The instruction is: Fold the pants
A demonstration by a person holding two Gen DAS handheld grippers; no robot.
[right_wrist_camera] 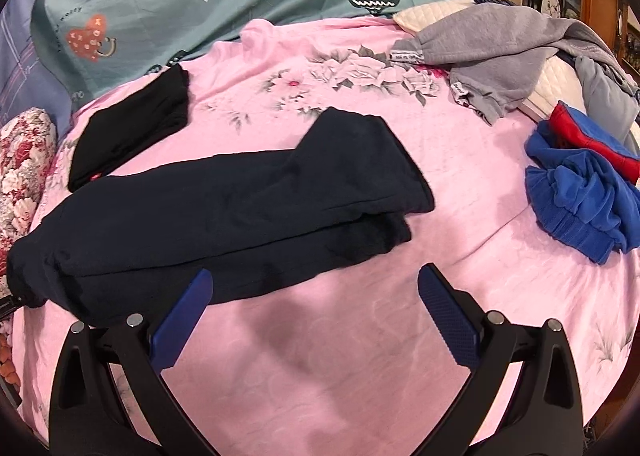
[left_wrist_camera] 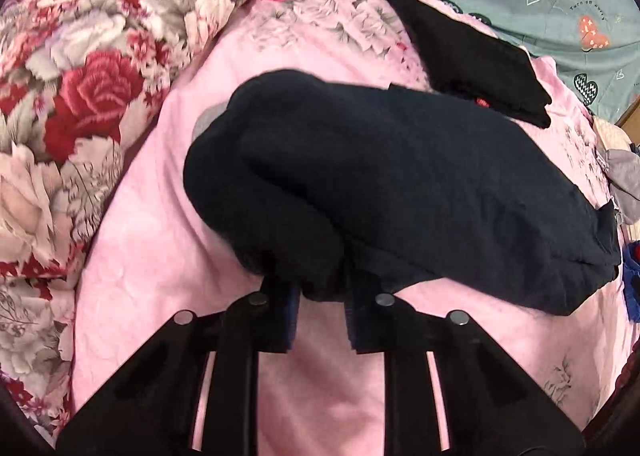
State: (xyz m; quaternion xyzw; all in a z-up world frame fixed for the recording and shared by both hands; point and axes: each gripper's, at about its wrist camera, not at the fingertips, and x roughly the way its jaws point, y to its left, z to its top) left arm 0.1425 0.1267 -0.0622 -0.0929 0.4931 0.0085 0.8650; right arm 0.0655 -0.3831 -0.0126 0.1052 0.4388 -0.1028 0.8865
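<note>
A pair of dark navy knit pants [right_wrist_camera: 224, 208] lay lengthwise across a pink floral bedspread [right_wrist_camera: 360, 336], already doubled leg over leg, its two cuffs stacked at the far right. The left gripper [left_wrist_camera: 320, 296] had its jaws clenched on a bunched end of the fabric, lifting that end into a hump, apparently so it could be carried over toward the cuffs for the next fold. The right gripper [right_wrist_camera: 312, 320] hovered with jaws released and wide apart just beside the pants' near edge, touching nothing, seemingly lining up for a second hold.

The left wrist view showed the grip itself, with the cloth pinched between the blue pads, plus a red-and-white rose-patterned quilt [left_wrist_camera: 80, 96] rolled alongside. The right wrist view instead showed the garment's full length and its free cuffs, along with a crumpled blue and red garment [right_wrist_camera: 580, 196] and a grey sweatshirt [right_wrist_camera: 500, 56] heaped well apart at the bed's edge. Both views caught a small folded black garment [right_wrist_camera: 132, 128] lying just beyond the pants.
</note>
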